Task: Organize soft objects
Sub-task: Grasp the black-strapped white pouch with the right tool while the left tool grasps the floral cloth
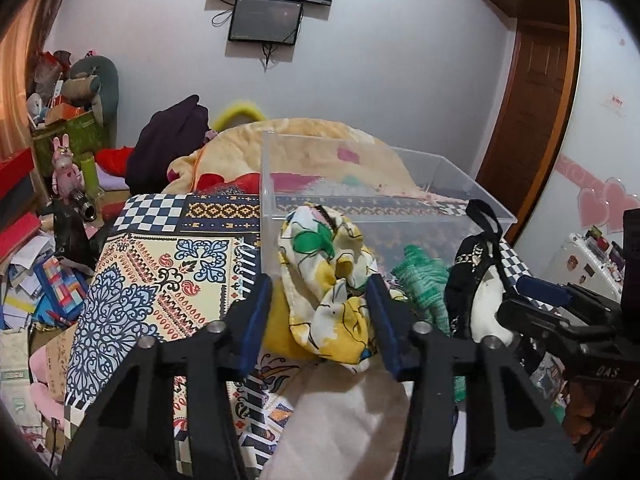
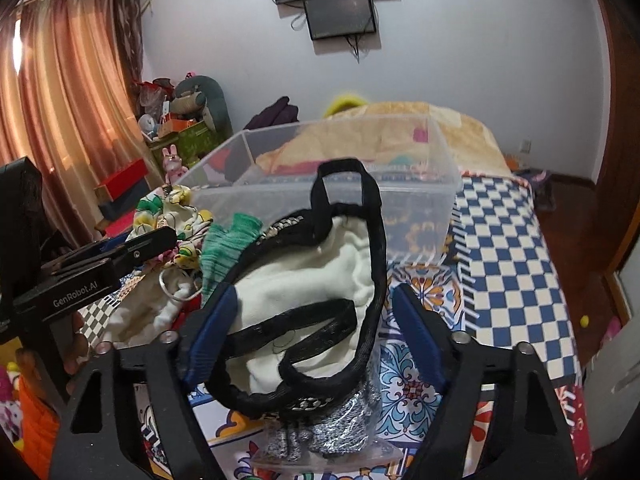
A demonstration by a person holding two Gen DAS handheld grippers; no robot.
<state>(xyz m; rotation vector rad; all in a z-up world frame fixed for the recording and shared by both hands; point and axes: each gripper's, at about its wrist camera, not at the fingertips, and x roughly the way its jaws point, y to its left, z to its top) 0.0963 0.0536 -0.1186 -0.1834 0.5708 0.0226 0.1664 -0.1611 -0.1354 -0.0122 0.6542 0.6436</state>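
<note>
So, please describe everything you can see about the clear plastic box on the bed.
The clear plastic box is a rectangular, see-through bin with thin straight walls and an open top, no lid in view. It stands upright on the patterned bedspread, behind the pile of soft items. It looks nearly empty. A floral cloth leans against its near wall, and a beige blanket lies behind it. Neither gripper touches it.

Both cameras sit low over the bed [image 1: 168, 264], each looking forward along its own tool toward the far wall with the screens [image 2: 340, 14]. The left view stands close behind the floral cloth [image 1: 324, 280], the right view close behind the black-strapped bag [image 2: 312, 280]. Both share the clear bin [image 1: 400, 184] just beyond, and each catches the other tool at its edge.
</note>
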